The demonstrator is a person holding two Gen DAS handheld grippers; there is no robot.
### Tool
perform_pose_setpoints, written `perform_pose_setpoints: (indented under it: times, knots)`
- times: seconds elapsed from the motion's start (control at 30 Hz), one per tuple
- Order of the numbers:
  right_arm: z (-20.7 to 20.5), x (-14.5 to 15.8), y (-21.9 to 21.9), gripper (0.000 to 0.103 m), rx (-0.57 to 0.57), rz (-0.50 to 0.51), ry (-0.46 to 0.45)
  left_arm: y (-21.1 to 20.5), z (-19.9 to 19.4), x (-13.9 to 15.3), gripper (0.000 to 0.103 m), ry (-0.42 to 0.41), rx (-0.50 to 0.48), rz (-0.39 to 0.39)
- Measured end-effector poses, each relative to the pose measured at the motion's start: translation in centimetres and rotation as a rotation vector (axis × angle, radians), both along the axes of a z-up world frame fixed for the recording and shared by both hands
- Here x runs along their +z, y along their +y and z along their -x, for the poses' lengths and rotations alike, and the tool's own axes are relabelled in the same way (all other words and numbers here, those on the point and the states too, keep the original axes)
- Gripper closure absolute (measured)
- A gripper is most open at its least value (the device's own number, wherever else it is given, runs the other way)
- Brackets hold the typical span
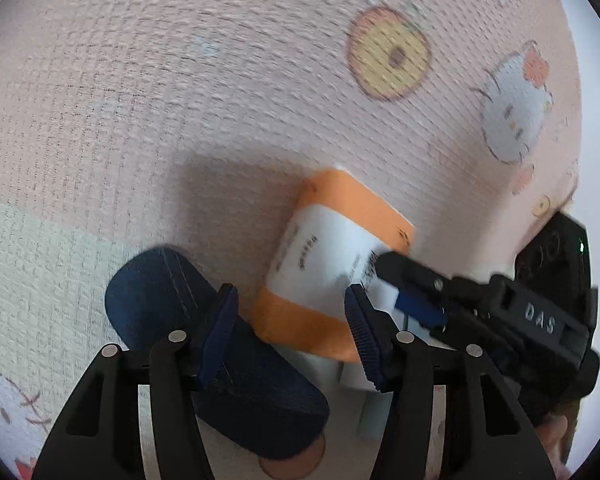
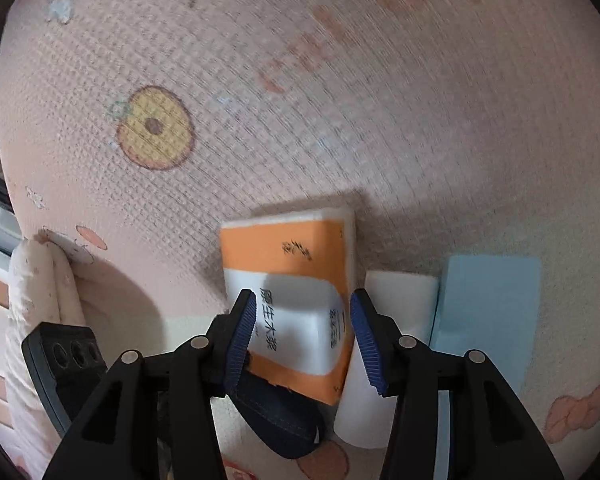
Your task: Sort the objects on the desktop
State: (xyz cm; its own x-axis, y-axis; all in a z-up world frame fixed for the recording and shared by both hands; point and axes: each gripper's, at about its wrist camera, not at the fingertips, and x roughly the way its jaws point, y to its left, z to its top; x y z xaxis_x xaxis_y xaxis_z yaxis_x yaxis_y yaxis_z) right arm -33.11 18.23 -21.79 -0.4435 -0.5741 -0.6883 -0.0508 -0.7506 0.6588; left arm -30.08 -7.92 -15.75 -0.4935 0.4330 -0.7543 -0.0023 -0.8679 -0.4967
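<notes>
A home, it seems: a pink cartoon-printed cloth (image 2: 340,120) covers the whole surface, with a rolled fabric edge (image 2: 40,280) at lower left.

Tissue pack (image 2: 288,312): smooth, slightly glossy orange-white plastic wrap. Dark blue case (image 1: 220,360): stitched denim-like cloth, matt. Mat (image 1: 180,100): woven-look, rough, printed pink. Gripper pads (image 2: 240,340): ribbed blue rubber-like; black matt plastic arms.

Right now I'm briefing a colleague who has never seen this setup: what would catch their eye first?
The orange-and-white tissue pack stands out, lying on the pink cartoon-print mat between the open fingers of the right gripper. A dark blue denim case lies against it, under the left gripper. Beside the pack sit a white block and a light blue card.
</notes>
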Motion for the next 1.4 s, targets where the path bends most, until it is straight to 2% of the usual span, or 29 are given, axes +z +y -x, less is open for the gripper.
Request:
perform_pose_setpoints:
  times: [0.1, 0.17, 0.23, 0.3, 0.4, 0.43, 0.47, 0.63, 0.77, 1.03, 1.13, 1.23, 1.27, 1.4]
  knots:
    - [0.0, -0.3, -0.3, 0.056, -0.007, 0.015, 0.007, -0.6, 0.9, -0.8, 0.044, -0.039, 0.000, -0.100]
    - [0.1, -0.2, -0.8, 0.056, 0.009, -0.007, 0.020, -0.6, 1.0, -1.2, 0.044, -0.056, -0.020, -0.124]
    - [0.3, -0.2, -1.4, 0.055, 0.018, -0.013, 0.021, -0.4, 0.8, -1.2, 0.045, -0.041, -0.027, -0.105]
    - [0.6, -0.2, -2.7, 0.053, 0.001, -0.005, 0.018, 0.5, 0.6, -1.1, 0.057, -0.037, -0.033, -0.060]
    - [0.1, 0.1, -2.1, 0.057, 0.010, -0.046, 0.038, 1.0, 0.3, -0.8, 0.061, -0.022, -0.044, -0.025]
    - [-0.1, 0.2, -2.4, 0.063, 0.018, -0.073, 0.047, 1.2, 0.2, -0.6, 0.062, -0.017, -0.041, -0.019]
    - [-0.3, 0.5, -2.8, 0.064, 0.026, -0.105, 0.065, 1.1, 0.0, -0.3, 0.062, -0.012, -0.040, -0.018]
    - [-0.9, 2.4, -3.3, 0.064, 0.047, -0.096, 0.139, 0.0, -1.3, 1.2, 0.062, 0.022, -0.030, -0.044]
    - [-1.2, 4.3, -3.6, 0.064, 0.073, -0.101, 0.161, -0.5, -2.0, 2.6, 0.062, 0.042, -0.022, -0.048]
    - [-3.5, 5.8, -4.9, 0.064, 0.102, -0.105, 0.150, -2.6, -8.2, 3.6, 0.062, 0.055, -0.046, -0.014]
    - [-5.8, 5.3, -3.9, 0.064, 0.117, -0.130, 0.130, -1.8, -10.6, 3.9, 0.062, 0.058, -0.069, 0.022]
    - [-8.6, 4.4, -2.4, 0.064, 0.133, -0.151, 0.102, 1.4, -12.2, 4.0, 0.062, 0.038, -0.089, 0.045]
    - [-9.5, 4.2, -2.1, 0.064, 0.136, -0.153, 0.089, 2.7, -12.8, 3.9, 0.062, 0.030, -0.090, 0.040]
    - [-13.2, 3.3, -0.6, 0.064, 0.158, -0.159, 0.036, 3.1, -16.3, 2.9, 0.062, -0.024, -0.071, -0.011]
